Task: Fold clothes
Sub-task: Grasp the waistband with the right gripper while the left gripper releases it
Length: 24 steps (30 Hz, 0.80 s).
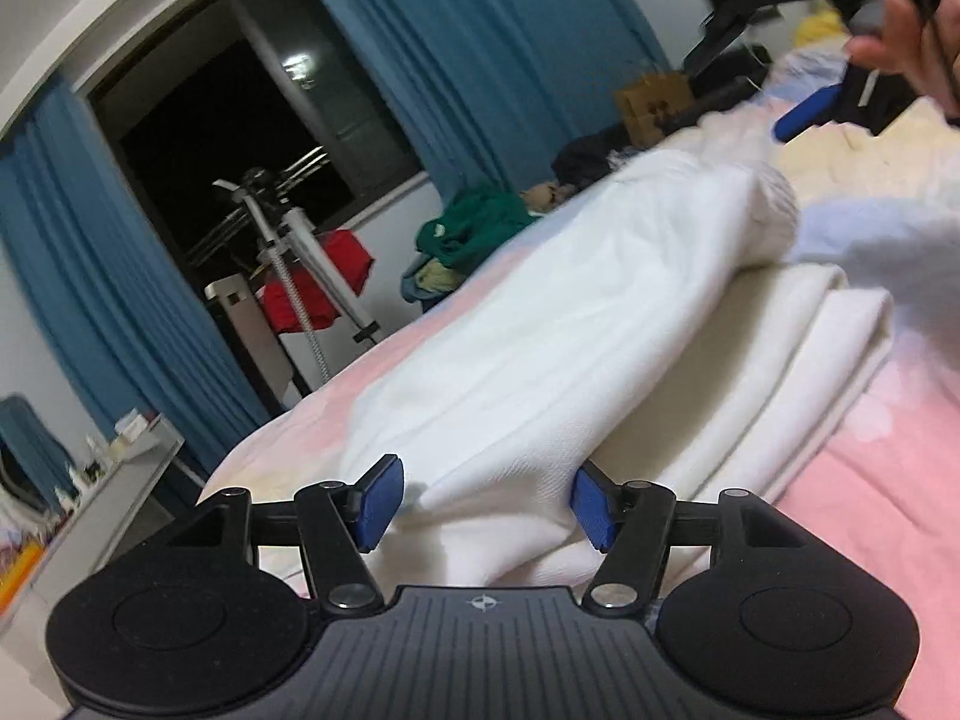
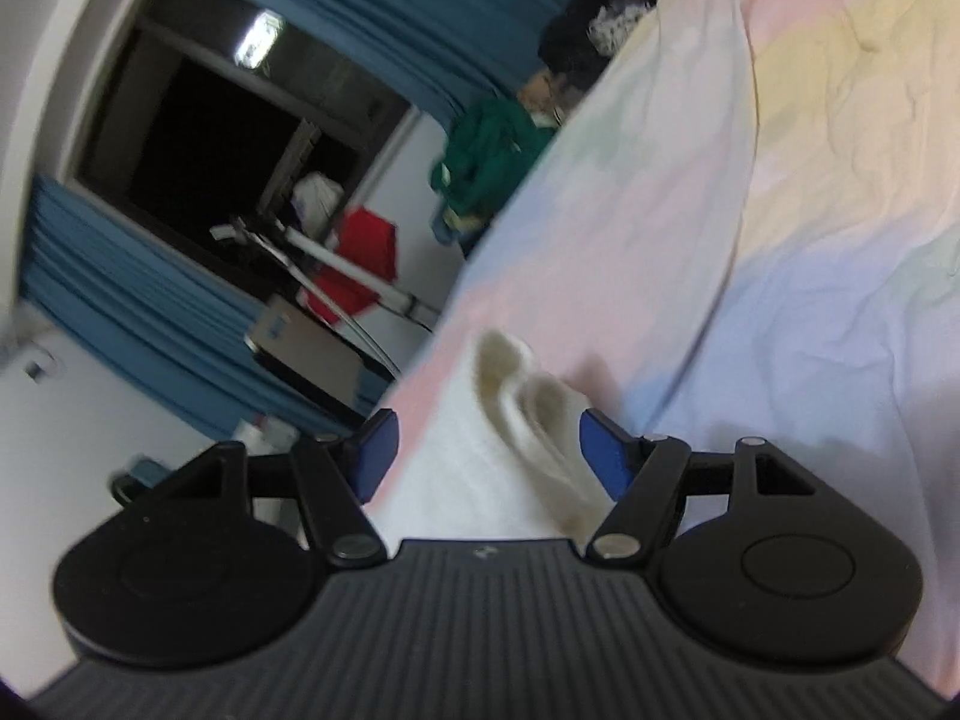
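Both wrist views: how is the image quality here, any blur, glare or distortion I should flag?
Left wrist view: fisheye bends the window frame; the white garment is softly smeared, the other gripper's hand blurred. Right wrist view: blurrier overall, the bedsheet soft, the white cloth streaked; a ceiling light reflects in the dark window.

1. The left gripper points slightly downward, jaws apart (blue pads gripping nothing).
2. The right gripper is rolled sideways, jaws apart, held by a hand.
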Each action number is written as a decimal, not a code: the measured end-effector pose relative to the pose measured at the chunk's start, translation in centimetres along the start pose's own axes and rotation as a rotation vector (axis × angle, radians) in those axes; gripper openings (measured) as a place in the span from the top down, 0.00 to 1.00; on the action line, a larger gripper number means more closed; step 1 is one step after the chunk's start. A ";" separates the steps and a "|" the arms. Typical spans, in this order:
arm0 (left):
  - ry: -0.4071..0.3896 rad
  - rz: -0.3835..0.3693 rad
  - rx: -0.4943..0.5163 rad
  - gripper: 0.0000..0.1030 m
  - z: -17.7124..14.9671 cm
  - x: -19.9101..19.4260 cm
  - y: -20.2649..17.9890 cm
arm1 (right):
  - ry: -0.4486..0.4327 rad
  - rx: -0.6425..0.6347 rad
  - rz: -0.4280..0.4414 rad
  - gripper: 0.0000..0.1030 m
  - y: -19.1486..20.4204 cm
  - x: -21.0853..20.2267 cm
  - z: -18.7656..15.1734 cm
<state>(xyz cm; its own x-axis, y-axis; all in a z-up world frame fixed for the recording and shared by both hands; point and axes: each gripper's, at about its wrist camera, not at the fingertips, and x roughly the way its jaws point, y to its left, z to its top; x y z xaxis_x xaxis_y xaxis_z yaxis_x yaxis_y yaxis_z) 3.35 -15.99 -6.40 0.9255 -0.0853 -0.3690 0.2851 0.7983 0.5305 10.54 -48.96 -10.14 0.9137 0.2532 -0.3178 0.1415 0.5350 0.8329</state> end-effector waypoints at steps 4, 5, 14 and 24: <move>0.003 0.017 -0.031 0.38 -0.4 -0.4 0.6 | 0.059 0.071 0.053 0.28 0.6 -1.3 -0.6; 0.005 0.012 -0.035 0.38 -0.5 -0.8 0.7 | 0.098 0.083 0.060 0.26 0.7 -1.2 -1.0; -0.038 0.037 0.041 0.35 -1.1 -2.3 -0.8 | 0.329 0.254 0.047 0.23 -1.2 1.5 -5.2; -0.008 0.018 0.032 0.31 -0.7 0.1 -1.2 | 0.238 0.106 0.023 0.28 -0.3 6.5 -7.0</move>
<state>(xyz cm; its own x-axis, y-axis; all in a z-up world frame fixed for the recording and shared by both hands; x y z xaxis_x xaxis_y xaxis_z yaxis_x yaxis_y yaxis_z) 2.92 -16.55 -7.58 0.9326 -0.0759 -0.3528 0.2759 0.7803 0.5613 13.75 -41.80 -15.63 0.8035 0.4538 -0.3853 0.1720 0.4426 0.8800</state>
